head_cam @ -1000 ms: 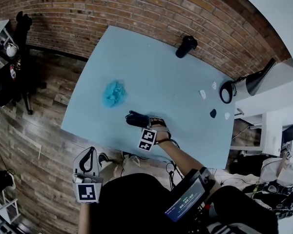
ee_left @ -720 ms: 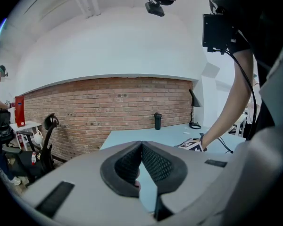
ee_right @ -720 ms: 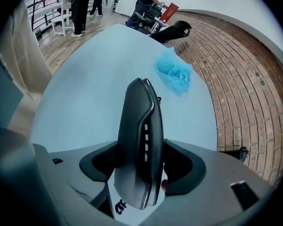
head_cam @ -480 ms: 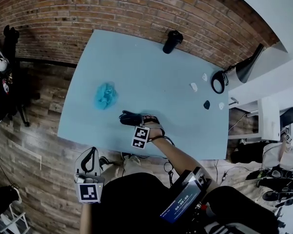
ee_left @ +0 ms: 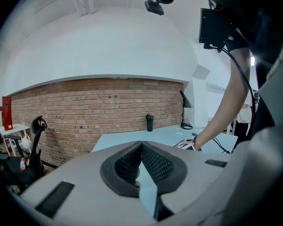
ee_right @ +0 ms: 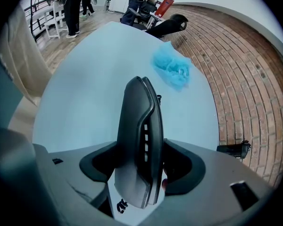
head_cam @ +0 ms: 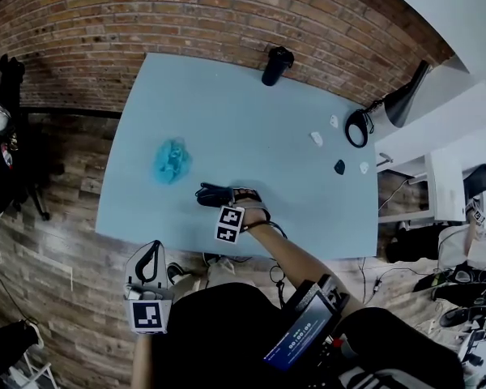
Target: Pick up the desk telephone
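Right gripper clamped across the black desk telephone handset near the pale blue table's front edge; left gripper pinched closed, empty, off the table; the smooth, narrow handset may pivot or slip if tilted.

Crumpled blue cloth on table (black bottle far edge).

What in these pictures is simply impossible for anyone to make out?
Head view: the small bits beside the lamp are too small to identify.
Right gripper view: the right gripper, shut on the handset, hides where its cord leads.
Head view: that gripper covers the handset, so contact with the table is unclear.
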`<action>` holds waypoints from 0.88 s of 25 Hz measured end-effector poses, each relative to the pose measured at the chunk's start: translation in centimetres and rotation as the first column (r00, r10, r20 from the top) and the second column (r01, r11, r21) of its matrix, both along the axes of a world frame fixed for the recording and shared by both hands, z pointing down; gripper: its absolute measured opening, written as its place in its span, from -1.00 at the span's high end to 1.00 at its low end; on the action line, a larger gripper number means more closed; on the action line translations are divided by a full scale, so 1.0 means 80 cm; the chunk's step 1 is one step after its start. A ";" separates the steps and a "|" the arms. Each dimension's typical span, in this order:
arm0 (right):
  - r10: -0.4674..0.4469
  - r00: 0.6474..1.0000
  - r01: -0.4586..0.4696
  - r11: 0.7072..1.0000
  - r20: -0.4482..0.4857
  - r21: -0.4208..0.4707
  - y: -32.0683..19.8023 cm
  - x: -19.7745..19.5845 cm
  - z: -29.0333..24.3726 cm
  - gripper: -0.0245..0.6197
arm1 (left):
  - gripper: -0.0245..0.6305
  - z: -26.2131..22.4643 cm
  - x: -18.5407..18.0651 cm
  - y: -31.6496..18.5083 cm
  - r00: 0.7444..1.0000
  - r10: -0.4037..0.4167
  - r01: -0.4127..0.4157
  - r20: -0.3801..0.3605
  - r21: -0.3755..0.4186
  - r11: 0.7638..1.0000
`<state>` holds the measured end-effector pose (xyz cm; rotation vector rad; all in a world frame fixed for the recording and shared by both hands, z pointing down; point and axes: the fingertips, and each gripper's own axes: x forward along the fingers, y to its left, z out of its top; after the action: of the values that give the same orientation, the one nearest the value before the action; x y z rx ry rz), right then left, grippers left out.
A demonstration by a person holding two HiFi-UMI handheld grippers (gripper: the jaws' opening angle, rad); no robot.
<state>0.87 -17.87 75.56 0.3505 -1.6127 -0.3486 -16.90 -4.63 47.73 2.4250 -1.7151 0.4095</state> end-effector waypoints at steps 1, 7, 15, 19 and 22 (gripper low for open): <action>0.002 1.000 -0.002 1.000 0.000 0.002 0.001 0.000 0.000 -0.02 | 0.88 0.000 0.000 -0.001 1.000 0.002 -0.002 0.001 0.001 1.000; 0.015 1.000 -0.015 1.000 -0.005 0.002 0.000 0.002 0.001 -0.02 | 0.88 -0.004 -0.003 -0.009 1.000 0.017 -0.017 0.011 0.020 1.000; 0.033 0.999 -0.034 0.999 -0.019 -0.036 -0.001 0.001 0.003 -0.02 | 0.88 -0.007 -0.008 -0.017 1.000 0.028 -0.028 0.015 0.030 0.999; 0.032 0.998 -0.036 0.997 -0.052 -0.067 -0.001 0.001 0.006 -0.02 | 0.88 -0.006 -0.005 -0.019 0.999 0.039 -0.040 0.021 0.028 0.999; 0.040 0.998 -0.043 0.997 -0.054 -0.063 -0.002 0.001 0.006 -0.02 | 0.88 -0.005 -0.002 -0.022 0.998 0.048 -0.049 0.028 0.028 0.998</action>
<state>0.96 -18.01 76.06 0.3228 -1.5586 -0.2718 -17.09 -6.39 47.29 2.4963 -1.6873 0.4291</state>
